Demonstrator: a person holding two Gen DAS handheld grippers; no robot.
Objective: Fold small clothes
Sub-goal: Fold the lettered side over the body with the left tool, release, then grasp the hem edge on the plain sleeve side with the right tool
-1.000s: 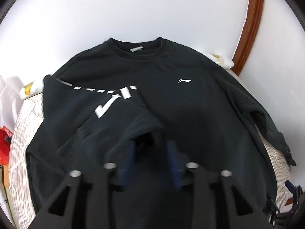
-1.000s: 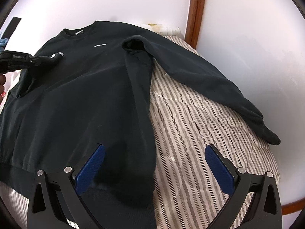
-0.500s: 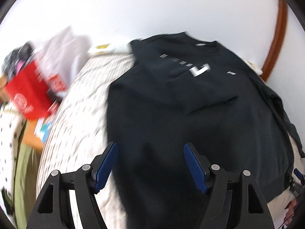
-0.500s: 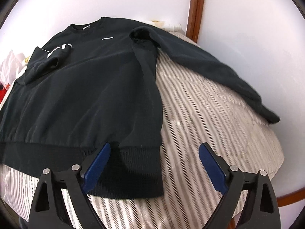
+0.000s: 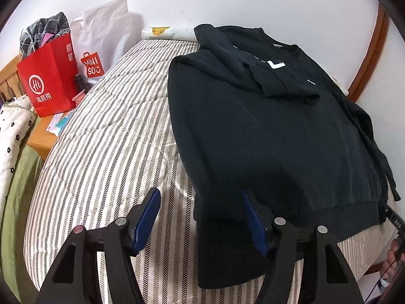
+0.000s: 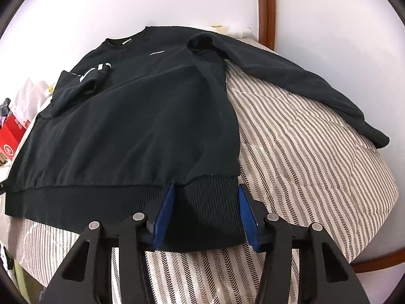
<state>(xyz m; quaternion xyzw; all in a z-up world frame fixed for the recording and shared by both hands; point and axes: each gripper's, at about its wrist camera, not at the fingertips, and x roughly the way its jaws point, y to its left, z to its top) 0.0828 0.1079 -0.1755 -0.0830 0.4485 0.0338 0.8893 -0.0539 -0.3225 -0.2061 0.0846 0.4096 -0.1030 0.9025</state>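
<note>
On the bed: a black sweatshirt (image 6: pixel 131 116) lay face up and spread flat over the striped quilt (image 5: pixel 106 136), collar toward the white wall.
Sleeves: the left sleeve (image 5: pixel 255 68), with white lettering, was already folded in across the chest; the right sleeve (image 6: pixel 298 76) lay stretched out over the quilt, well apart from the body.
Left gripper (image 5: pixel 202 221): jaws wide apart and empty, poised at the hem's left corner, one blue pad over the quilt and the other over the ribbed band.
Right gripper (image 6: pixel 206 214): jaws apart, straddling the right corner of the ribbed hem (image 6: pixel 210 200); no cloth looked pinched, though whether the pads touched it could not be told.
Step in hand: judged to be the approach to the bottom hem, one claw at each corner.
Next move: probably each claw would need to close on its corner through both layers, then lift evenly; the outstretched right sleeve might want folding in first.
Containers: a red paper bag (image 5: pixel 48 81) stood on the wooden stand beside the bed with plaid cloth (image 5: pixel 44 31) bulging from its top; a white Miniso bag (image 5: pixel 101 43) leaned behind it, contents hidden.
</note>
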